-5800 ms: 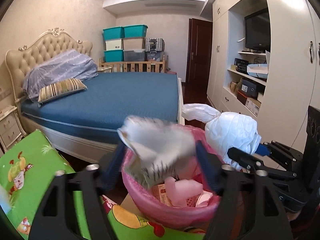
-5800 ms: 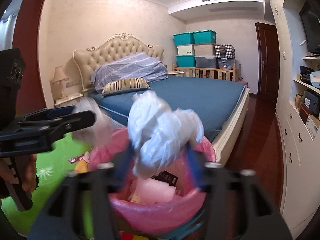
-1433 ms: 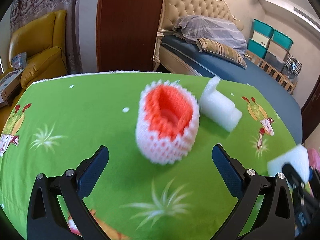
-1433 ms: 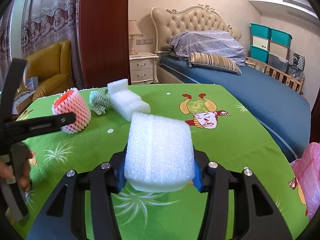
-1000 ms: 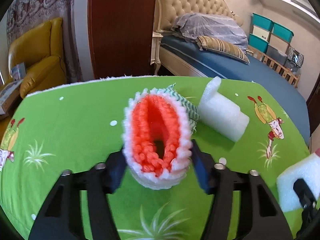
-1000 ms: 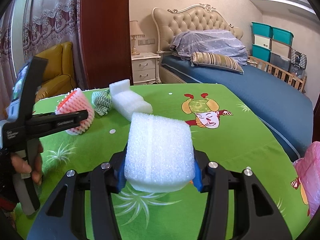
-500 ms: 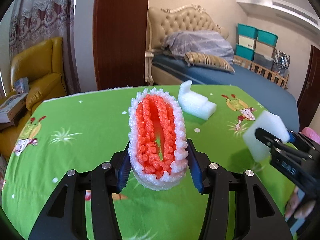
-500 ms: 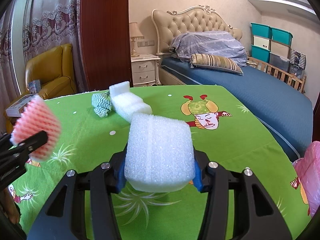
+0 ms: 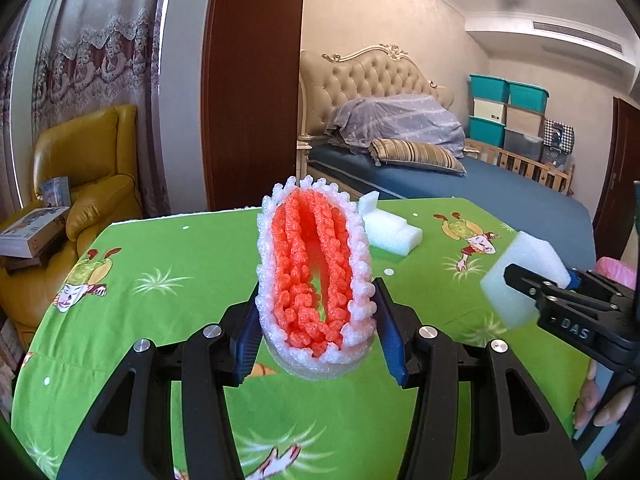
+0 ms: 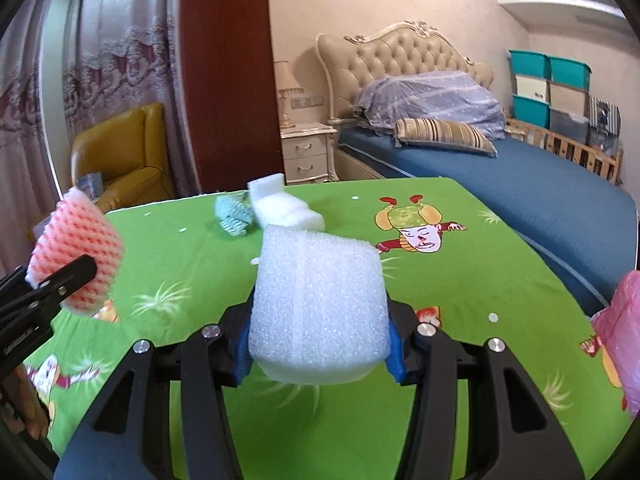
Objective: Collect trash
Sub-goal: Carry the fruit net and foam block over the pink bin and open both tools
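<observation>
Both grippers loaded above the green cartoon tablecloth [image 9: 168, 272].

The left gripper [image 9: 316, 344] is clamped on an orange-and-white foam fruit net [image 9: 316, 280], lifted off the table; the right gripper [image 10: 318, 344] squeezes a white foam block [image 10: 318, 308]. Another foam piece [image 10: 286, 208] and a teal crumpled wrapper [image 10: 232, 214] lie behind, a pink trash bag [image 10: 622, 328] at right.

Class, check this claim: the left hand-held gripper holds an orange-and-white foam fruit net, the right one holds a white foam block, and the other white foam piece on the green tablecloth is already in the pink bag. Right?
Not quite. The left hand-held gripper does hold the foam fruit net, and the right hand-held gripper holds the white foam block. But the right wrist view shows the other white foam piece lying on the green tablecloth, not in the pink bag.
</observation>
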Demonstrator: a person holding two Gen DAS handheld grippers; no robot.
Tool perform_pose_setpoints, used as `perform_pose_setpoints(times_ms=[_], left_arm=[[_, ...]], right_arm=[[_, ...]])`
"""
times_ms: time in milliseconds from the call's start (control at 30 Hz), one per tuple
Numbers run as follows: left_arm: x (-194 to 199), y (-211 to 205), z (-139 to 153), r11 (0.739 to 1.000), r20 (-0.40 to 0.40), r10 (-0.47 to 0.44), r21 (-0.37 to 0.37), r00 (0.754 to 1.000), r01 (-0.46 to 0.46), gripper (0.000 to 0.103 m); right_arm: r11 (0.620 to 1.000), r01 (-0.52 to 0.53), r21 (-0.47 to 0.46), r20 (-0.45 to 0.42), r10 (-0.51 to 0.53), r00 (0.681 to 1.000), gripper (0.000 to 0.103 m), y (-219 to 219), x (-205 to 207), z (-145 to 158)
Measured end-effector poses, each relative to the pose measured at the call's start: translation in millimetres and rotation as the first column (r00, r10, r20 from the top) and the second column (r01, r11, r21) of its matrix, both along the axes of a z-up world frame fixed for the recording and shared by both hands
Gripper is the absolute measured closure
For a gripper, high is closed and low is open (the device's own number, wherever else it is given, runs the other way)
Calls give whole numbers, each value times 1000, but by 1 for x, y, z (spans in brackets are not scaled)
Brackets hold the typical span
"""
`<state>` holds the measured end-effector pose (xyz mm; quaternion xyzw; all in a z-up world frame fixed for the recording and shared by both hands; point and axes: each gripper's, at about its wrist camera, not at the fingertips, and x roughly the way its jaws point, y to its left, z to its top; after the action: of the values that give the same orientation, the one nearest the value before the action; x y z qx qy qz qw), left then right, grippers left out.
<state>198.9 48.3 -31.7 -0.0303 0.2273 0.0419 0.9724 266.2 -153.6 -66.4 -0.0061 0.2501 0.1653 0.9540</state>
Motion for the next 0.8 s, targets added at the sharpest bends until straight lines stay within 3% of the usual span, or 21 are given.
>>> perform_pose_setpoints(times_ms=[333, 800], left_arm=[[-22, -17, -5, 999, -15, -35, 23, 999, 35, 55], [-33, -53, -4, 992, -23, -104, 74, 994, 105, 55]], right_arm=[[995, -87, -52, 32, 88, 996, 53, 4, -52, 1], [997, -65, -29, 57, 67, 996, 53, -41, -81, 9]])
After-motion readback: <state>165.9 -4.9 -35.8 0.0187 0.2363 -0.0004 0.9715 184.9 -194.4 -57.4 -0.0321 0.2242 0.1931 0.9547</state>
